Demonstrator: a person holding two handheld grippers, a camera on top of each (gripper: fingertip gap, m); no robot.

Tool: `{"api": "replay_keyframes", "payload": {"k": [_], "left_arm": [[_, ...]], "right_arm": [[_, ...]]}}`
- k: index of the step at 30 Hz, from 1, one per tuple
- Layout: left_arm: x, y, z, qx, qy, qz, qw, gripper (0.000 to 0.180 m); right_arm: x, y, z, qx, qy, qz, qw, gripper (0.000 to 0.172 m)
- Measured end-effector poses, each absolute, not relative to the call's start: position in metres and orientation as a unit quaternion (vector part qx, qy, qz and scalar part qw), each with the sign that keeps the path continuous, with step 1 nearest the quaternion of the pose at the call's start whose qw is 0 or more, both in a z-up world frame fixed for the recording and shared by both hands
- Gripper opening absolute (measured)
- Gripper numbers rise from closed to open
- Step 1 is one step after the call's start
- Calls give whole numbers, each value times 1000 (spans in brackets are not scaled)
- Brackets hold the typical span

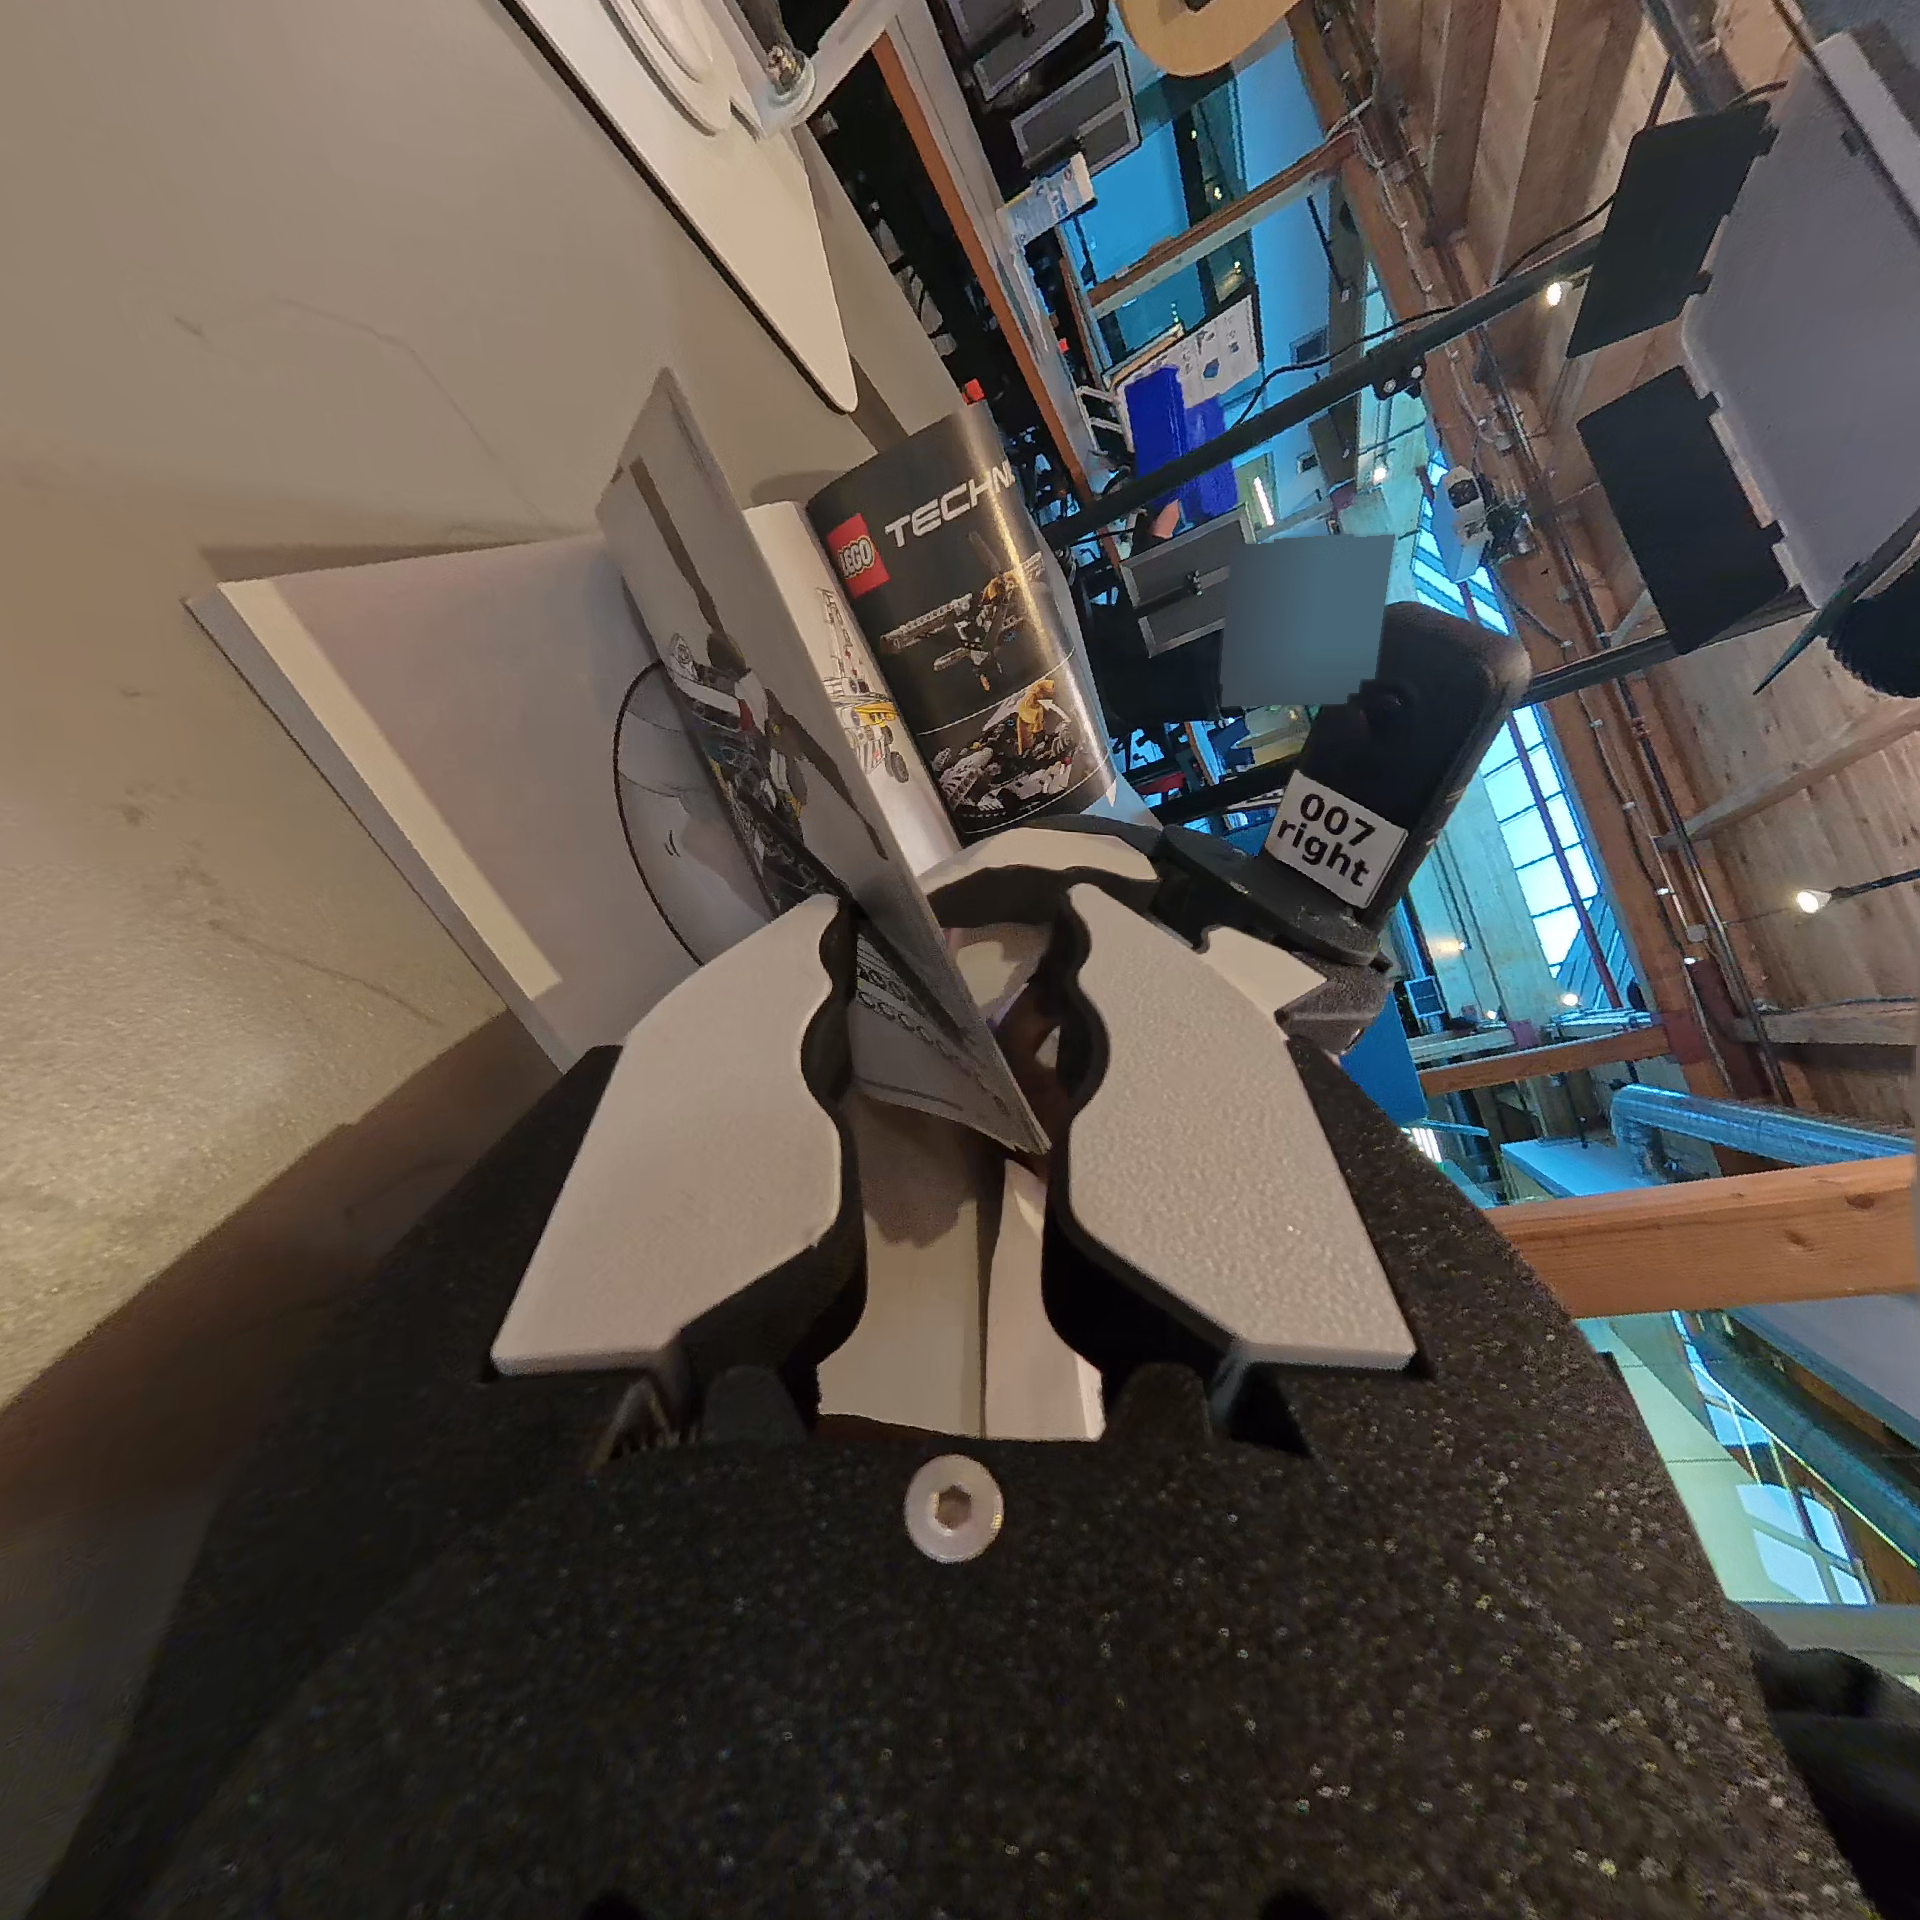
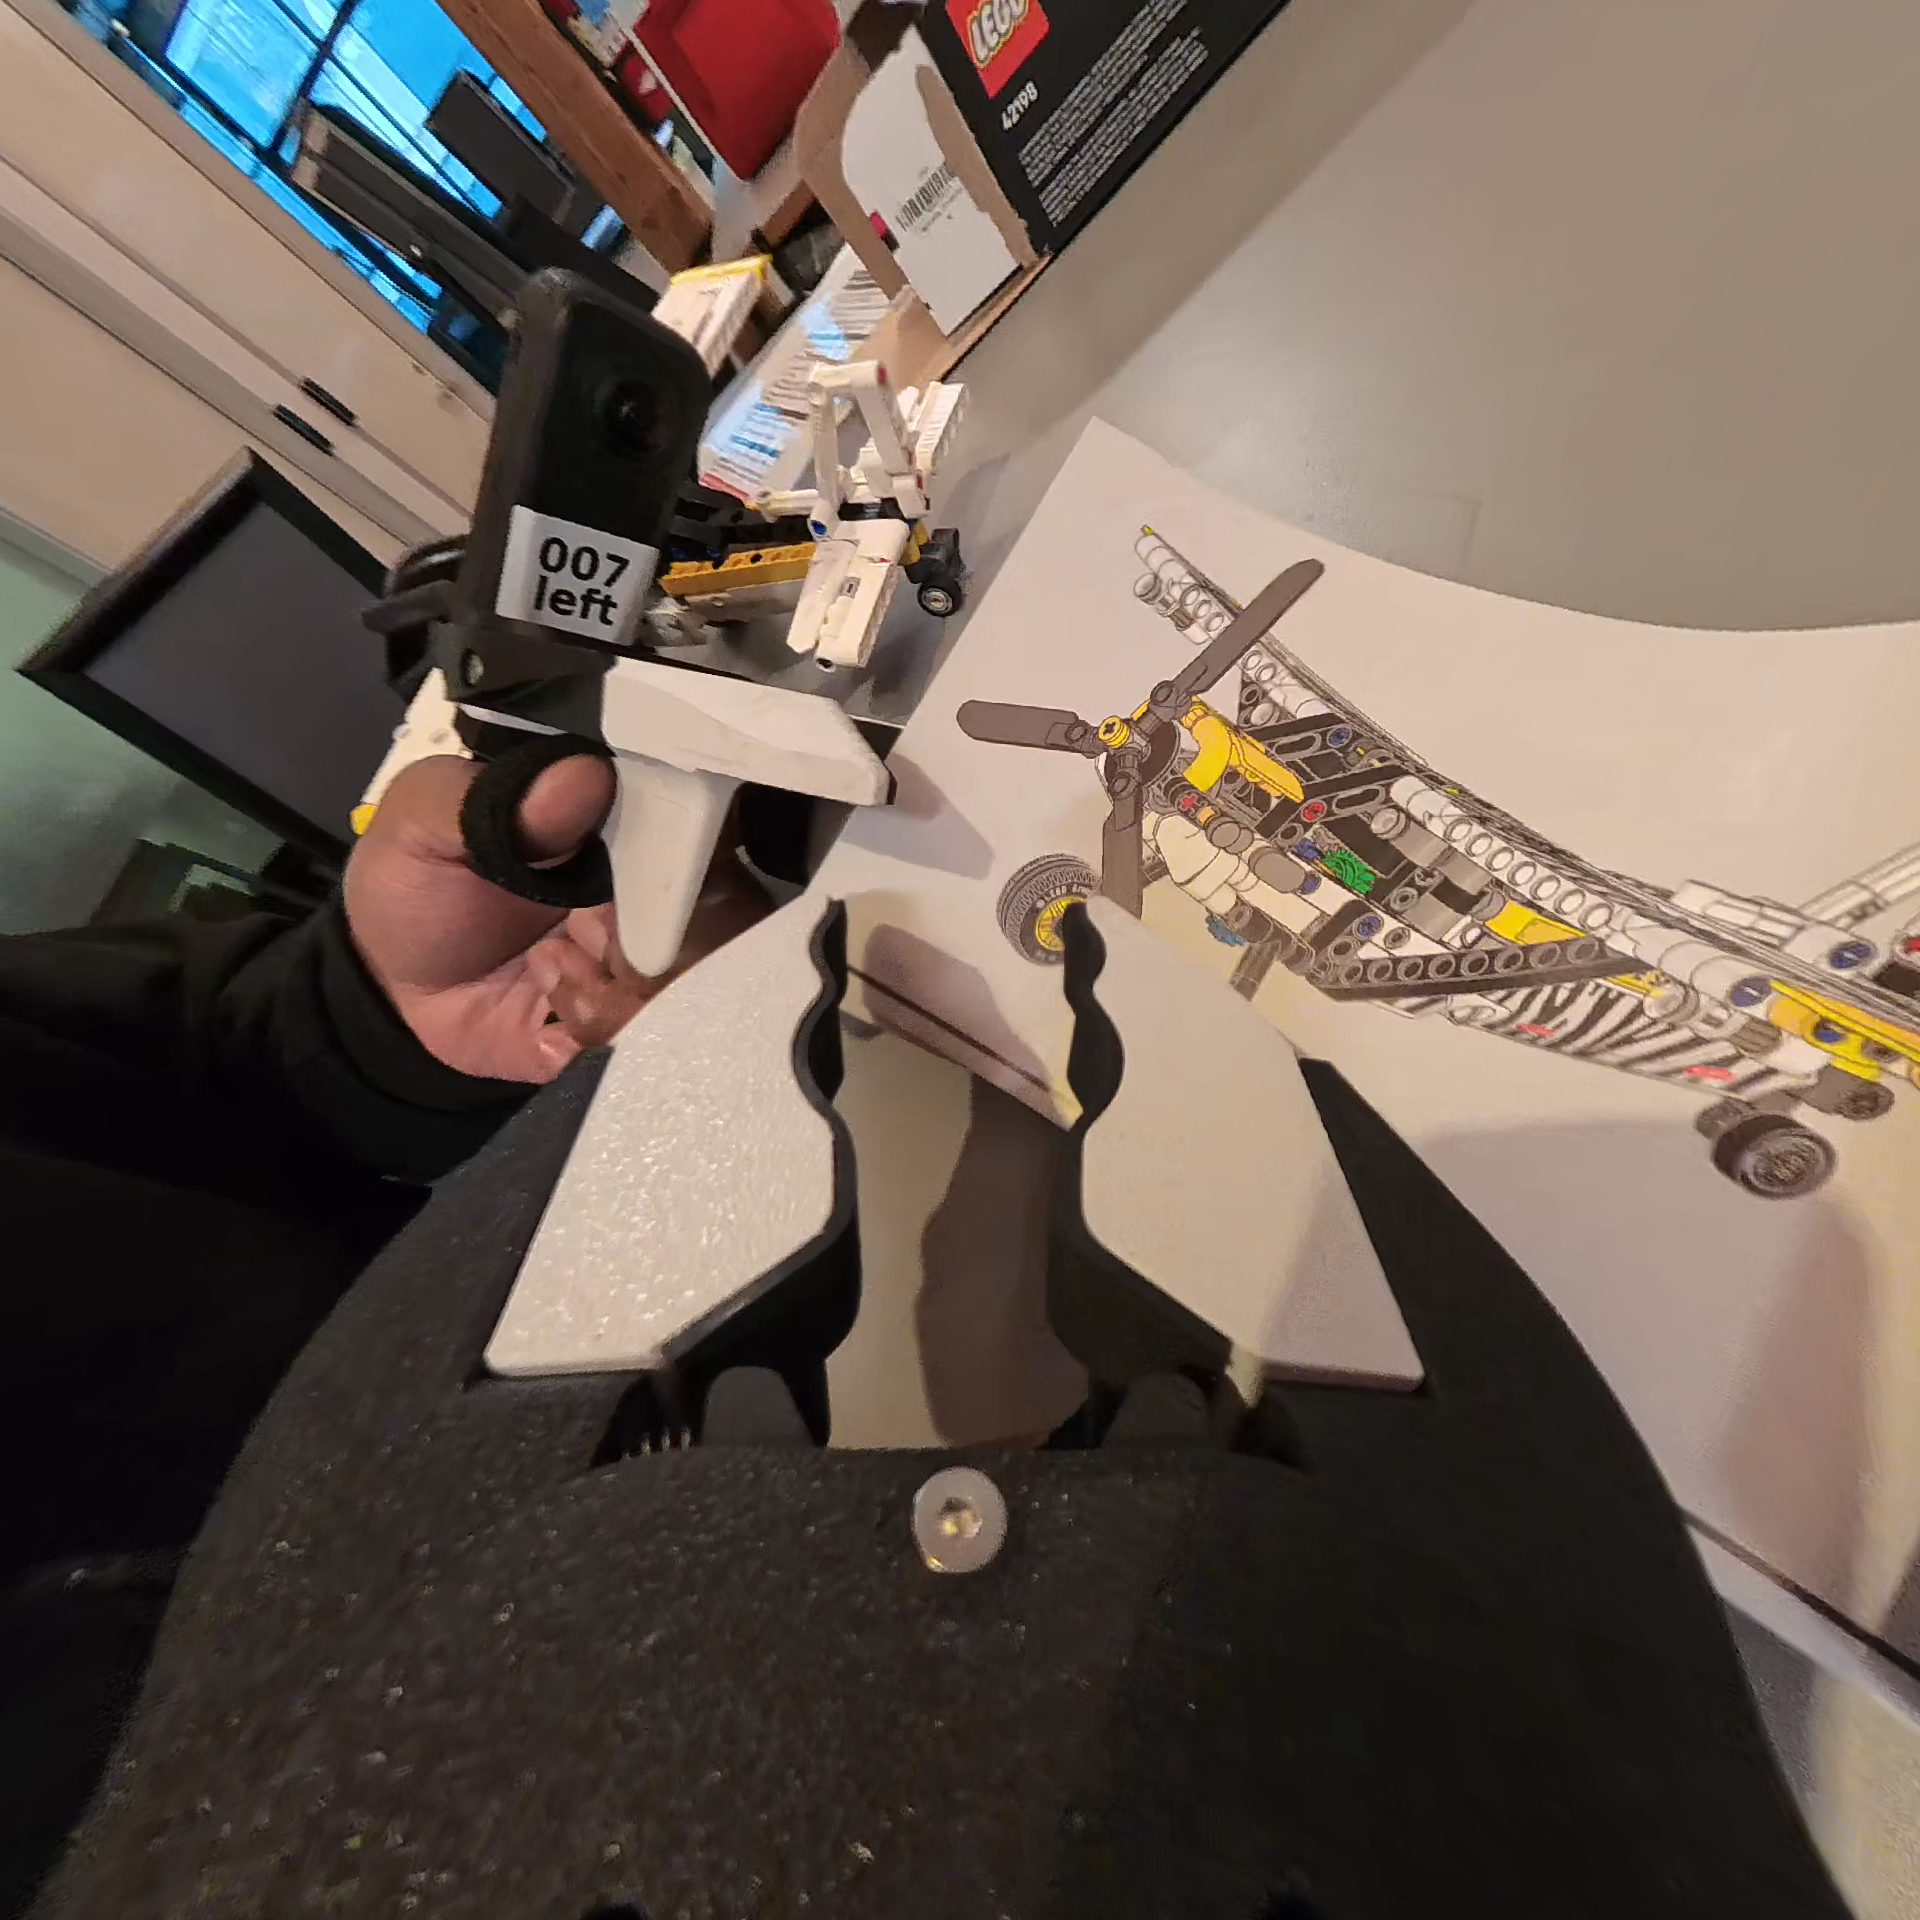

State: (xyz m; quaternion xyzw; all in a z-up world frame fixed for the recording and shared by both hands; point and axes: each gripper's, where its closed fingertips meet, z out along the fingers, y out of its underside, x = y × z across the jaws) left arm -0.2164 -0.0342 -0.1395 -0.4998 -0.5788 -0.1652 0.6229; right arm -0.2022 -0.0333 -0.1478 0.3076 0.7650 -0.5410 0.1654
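Instruction booklet (image 1: 790,727), printed with a toy aeroplane, stands open on a pale tabletop (image 1: 156,520), one grey page (image 1: 727,665) raised on edge. That page runs down between the fingers of the left gripper (image 1: 945,997); it lies against the left-hand black pad (image 1: 831,997), while a clear gap shows between the page and the other pad, so the jaws stand apart and do not pinch it. Behind the page, the booklet's dark cover (image 1: 966,644) curls upward. In the right wrist view, the right gripper (image 2: 951,997) hovers with its fingers parted over the open white spread (image 2: 1455,831) bearing the aeroplane drawing; the page edge passes between the fingertips, with nothing clamped. A hand (image 2: 468,904) grips the left gripper's white trigger beside it. Farther back stand a small white and yellow brick model (image 2: 852,540) and a black box (image 2: 1091,94).
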Motion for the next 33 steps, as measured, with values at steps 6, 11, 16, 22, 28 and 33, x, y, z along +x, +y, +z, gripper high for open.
{"api": "replay_keyframes", "payload": {"k": [6,11,16,22,28,33], "left_arm": [[-218,-36,-135,-486,-576,-170,635,37],[-217,-35,-135,-485,-576,-174,635,37],[-218,-35,-136,-485,-578,-172,633,37],[-218,-36,-137,-486,-579,-172,632,37],[-218,-36,-138,-487,-580,-171,630,37],[-218,-37,-138,-489,-581,-169,628,37]], "right_arm": [[-198,-47,-148,297,787,-525,133,47],[-206,-44,-147,307,793,-518,91,51],[-210,-40,-148,314,792,-517,85,51],[-210,-36,-147,321,776,-530,117,51],[-207,-36,-148,322,766,-537,144,49],[-207,-35,-146,325,757,-543,161,49]]}}
